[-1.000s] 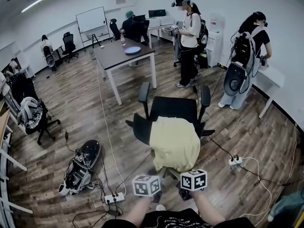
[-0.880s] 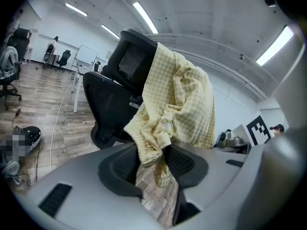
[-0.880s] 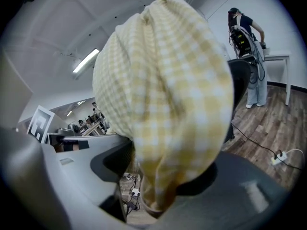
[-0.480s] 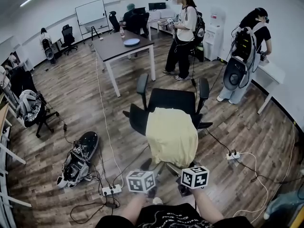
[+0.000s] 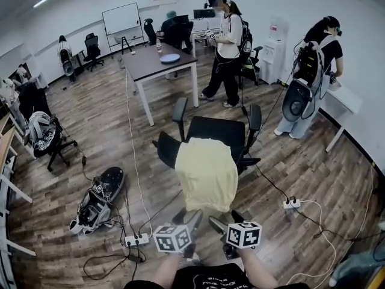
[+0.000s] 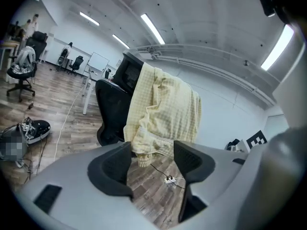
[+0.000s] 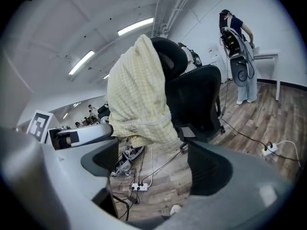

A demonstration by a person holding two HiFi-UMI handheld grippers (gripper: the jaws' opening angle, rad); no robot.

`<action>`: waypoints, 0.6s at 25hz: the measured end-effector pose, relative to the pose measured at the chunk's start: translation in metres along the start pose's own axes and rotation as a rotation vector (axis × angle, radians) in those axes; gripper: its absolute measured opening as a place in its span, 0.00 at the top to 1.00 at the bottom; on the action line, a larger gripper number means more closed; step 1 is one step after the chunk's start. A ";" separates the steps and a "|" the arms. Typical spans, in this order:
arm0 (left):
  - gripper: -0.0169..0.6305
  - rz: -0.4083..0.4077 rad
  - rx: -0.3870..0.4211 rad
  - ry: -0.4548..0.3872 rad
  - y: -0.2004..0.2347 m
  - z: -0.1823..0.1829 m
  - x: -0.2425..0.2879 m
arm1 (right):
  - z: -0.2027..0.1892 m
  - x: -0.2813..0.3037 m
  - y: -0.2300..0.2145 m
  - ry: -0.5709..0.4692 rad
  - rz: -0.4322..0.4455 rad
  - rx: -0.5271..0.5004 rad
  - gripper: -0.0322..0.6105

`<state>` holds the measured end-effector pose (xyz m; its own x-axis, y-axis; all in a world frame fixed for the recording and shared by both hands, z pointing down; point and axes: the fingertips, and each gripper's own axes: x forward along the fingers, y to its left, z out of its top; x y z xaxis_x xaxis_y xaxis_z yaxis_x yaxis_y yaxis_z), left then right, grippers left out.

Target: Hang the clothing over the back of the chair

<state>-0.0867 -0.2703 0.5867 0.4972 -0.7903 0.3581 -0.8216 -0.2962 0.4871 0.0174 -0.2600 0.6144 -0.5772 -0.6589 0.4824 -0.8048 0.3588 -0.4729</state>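
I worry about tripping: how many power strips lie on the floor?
2. The left power strip lies left of the chair; the right power strip lies right of it. Others may be hidden.

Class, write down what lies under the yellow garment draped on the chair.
Under the yellow garment is the backrest of the black chair. The seat and both armrests show; the cloth hides the backrest's rear face.
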 end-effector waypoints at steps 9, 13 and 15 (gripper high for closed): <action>0.57 0.091 -0.009 -0.014 -0.019 -0.035 -0.028 | -0.019 -0.035 0.007 0.028 0.067 -0.076 0.27; 0.57 0.091 0.002 -0.016 -0.034 -0.043 -0.034 | -0.017 -0.046 0.010 0.013 0.067 -0.135 0.27; 0.57 0.077 0.008 -0.007 -0.041 -0.048 -0.037 | -0.019 -0.050 0.016 0.016 0.081 -0.156 0.27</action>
<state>-0.0577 -0.2035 0.5914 0.4306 -0.8145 0.3889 -0.8596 -0.2388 0.4517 0.0309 -0.2091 0.5968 -0.6425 -0.6133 0.4594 -0.7663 0.5096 -0.3913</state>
